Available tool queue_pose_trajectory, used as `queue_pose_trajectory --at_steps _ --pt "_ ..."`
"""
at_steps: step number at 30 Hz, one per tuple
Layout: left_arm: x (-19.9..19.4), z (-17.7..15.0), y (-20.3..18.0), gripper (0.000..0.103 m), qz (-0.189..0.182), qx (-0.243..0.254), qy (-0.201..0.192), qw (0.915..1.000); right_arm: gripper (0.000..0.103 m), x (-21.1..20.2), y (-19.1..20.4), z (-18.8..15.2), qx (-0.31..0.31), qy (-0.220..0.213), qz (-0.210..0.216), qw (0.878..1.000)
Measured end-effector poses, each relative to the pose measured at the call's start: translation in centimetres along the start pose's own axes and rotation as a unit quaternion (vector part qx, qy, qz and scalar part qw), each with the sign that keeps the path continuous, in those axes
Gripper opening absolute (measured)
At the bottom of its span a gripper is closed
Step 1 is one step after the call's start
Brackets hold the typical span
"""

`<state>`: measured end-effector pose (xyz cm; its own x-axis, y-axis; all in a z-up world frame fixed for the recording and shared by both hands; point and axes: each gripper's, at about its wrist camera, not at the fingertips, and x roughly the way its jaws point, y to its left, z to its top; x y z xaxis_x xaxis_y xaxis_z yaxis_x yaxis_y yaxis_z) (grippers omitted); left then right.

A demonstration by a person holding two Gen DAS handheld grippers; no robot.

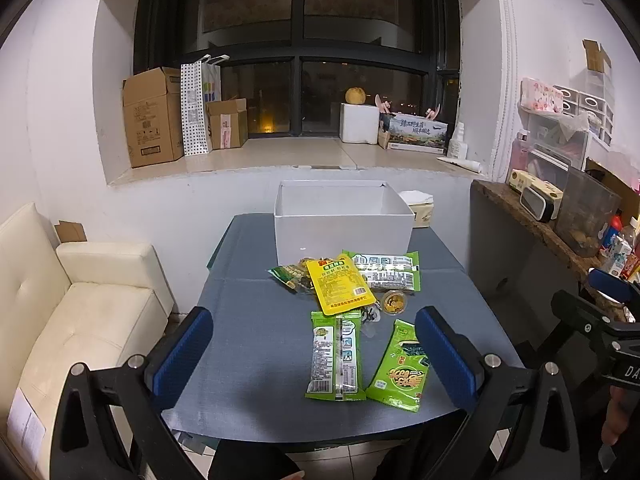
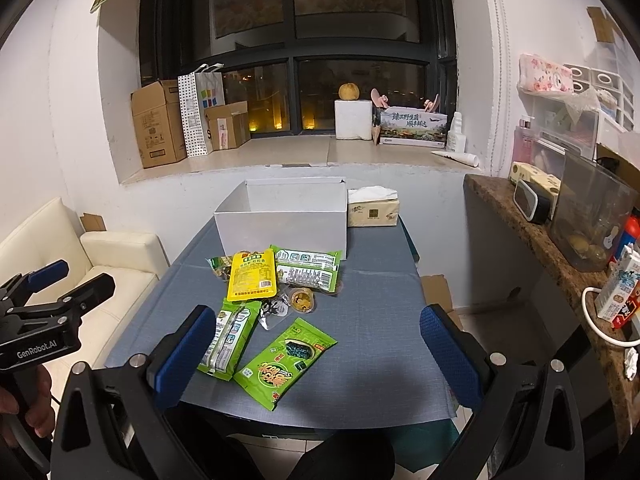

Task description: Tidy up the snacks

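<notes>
Several snack packs lie on the blue-grey table point(image 1: 248, 344): a yellow pouch point(image 1: 340, 284), a green pack with white label point(image 1: 336, 356), a green seaweed pack point(image 1: 400, 368), another green pack point(image 1: 388, 270) and a small round cup point(image 1: 394, 303). An open white box point(image 1: 342, 224) stands behind them. My left gripper point(image 1: 316, 356) is open and empty, above the near packs. My right gripper point(image 2: 316, 356) is open and empty, above the seaweed pack point(image 2: 284, 362) and beside the yellow pouch point(image 2: 252, 276). The white box also shows in the right wrist view point(image 2: 282, 226).
A tissue pack point(image 2: 372, 212) sits right of the box. A cream sofa point(image 1: 72, 312) stands left of the table. A cluttered stone counter point(image 2: 560, 264) runs along the right. Cardboard boxes point(image 1: 150, 118) stand on the window ledge.
</notes>
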<state>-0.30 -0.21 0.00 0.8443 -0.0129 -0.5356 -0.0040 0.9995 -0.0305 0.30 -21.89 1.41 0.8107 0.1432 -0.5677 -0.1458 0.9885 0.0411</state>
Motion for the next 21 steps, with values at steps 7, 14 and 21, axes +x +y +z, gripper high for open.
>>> queue_pose_trajectory --at_steps 7,14,21 --pt "-0.25 0.17 -0.05 0.103 0.000 -0.002 -0.002 1.0000 0.103 0.06 -0.08 -0.08 0.002 0.001 0.000 1.000" --pt "-0.14 0.21 0.11 0.103 0.000 -0.006 0.001 1.0000 0.103 0.11 -0.11 -0.05 0.001 0.002 0.001 1.000" --pt "-0.14 0.21 0.06 0.103 -0.002 -0.005 0.000 1.0000 0.103 0.13 -0.11 -0.12 0.001 0.003 -0.001 1.000"
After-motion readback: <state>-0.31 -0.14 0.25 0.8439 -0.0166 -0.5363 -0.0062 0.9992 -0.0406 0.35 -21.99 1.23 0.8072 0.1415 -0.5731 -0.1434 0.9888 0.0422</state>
